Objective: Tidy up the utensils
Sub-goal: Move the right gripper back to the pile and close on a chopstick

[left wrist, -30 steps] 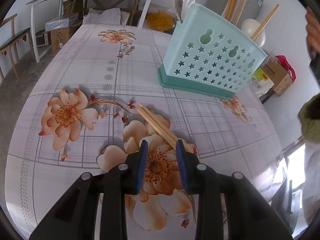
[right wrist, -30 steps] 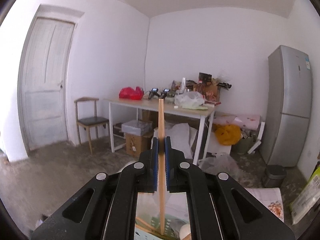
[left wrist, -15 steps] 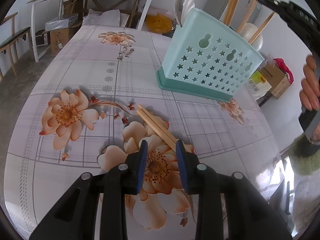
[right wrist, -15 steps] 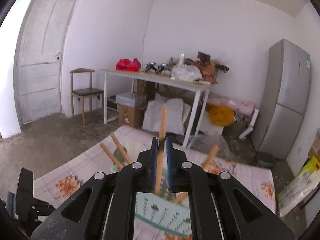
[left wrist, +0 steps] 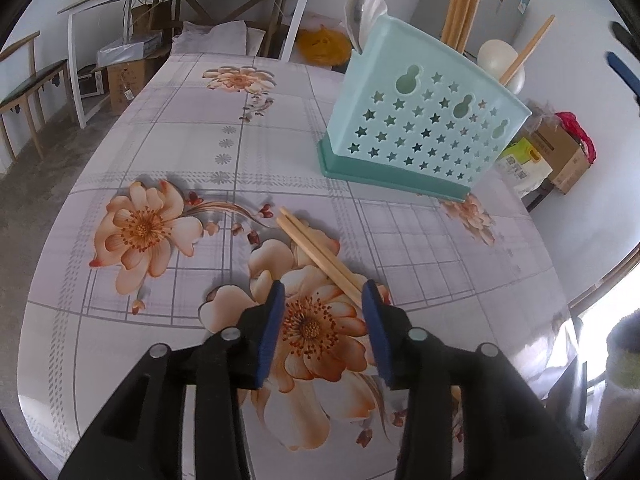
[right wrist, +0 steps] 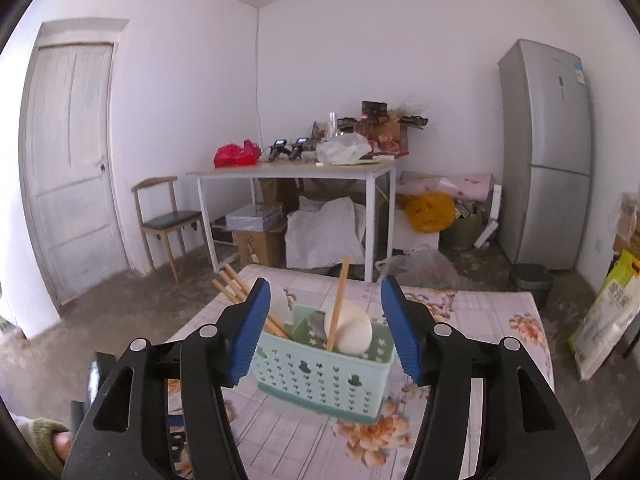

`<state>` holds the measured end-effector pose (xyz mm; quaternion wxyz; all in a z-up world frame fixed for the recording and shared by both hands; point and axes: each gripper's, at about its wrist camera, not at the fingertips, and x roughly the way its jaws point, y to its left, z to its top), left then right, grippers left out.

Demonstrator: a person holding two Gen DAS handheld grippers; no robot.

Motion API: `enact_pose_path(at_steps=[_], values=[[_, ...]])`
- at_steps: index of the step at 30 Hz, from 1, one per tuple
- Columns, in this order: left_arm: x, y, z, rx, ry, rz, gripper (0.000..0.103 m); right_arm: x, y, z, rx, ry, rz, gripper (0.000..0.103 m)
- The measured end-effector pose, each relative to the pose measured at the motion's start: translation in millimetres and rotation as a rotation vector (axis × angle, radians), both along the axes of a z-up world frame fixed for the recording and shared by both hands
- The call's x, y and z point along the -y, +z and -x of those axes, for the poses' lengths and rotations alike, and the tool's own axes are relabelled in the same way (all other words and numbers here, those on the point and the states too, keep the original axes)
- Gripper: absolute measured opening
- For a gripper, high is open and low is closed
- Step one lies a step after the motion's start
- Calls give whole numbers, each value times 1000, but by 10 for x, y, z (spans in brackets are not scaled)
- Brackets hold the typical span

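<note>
Left wrist view: your left gripper (left wrist: 323,300) hangs low over the table (left wrist: 192,136), jaws spread wide and empty. Two chopsticks (left wrist: 318,254) lie side by side on the floral cloth, running from mid-table toward the right finger (left wrist: 374,320); their near ends sit just at or under that finger's tip, contact unclear. The holder (left wrist: 424,136), pale teal with star cutouts and a darker base, stands upright further back on the right, well apart from the loose pair. Out of it stick a bundle of chopsticks (left wrist: 462,4), one tilted chopstick (left wrist: 528,50), a white spoon (left wrist: 502,62) and a grey-white spoon (left wrist: 366,8) at the left end. A blue pad of your right gripper (left wrist: 622,70) shows at the right edge.

Right wrist view: your right gripper (right wrist: 324,304) is above and in front of the holder (right wrist: 320,376), jaws wide apart, nothing between them. Inside the holder: a single chopstick (right wrist: 339,306) leaning against the white spoon (right wrist: 354,330), in the middle or right part, exact compartment unclear; several chopsticks (right wrist: 232,286) slant out at the left end behind the left finger. Behind stand a white desk (right wrist: 288,168), a chair (right wrist: 168,220), a fridge (right wrist: 546,152) and a door (right wrist: 70,160).
</note>
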<state>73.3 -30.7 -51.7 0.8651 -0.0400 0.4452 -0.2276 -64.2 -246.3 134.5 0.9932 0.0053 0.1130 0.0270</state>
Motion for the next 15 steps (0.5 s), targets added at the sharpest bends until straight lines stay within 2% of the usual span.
enact_pose_path(at_steps=[5, 8, 11, 15], values=[[45, 11, 21, 3, -1, -29, 50, 57, 14, 312, 5, 29, -68, 57], [69, 16, 33, 6, -4, -46, 57, 59, -98, 396, -31, 48, -122, 58], [92, 15, 53, 10, -1, -65, 61, 1, -437, 270, -164, 63, -194, 58], [104, 14, 81, 10, 6, -91, 66, -97, -1073, -34, -428, 53, -275, 56]])
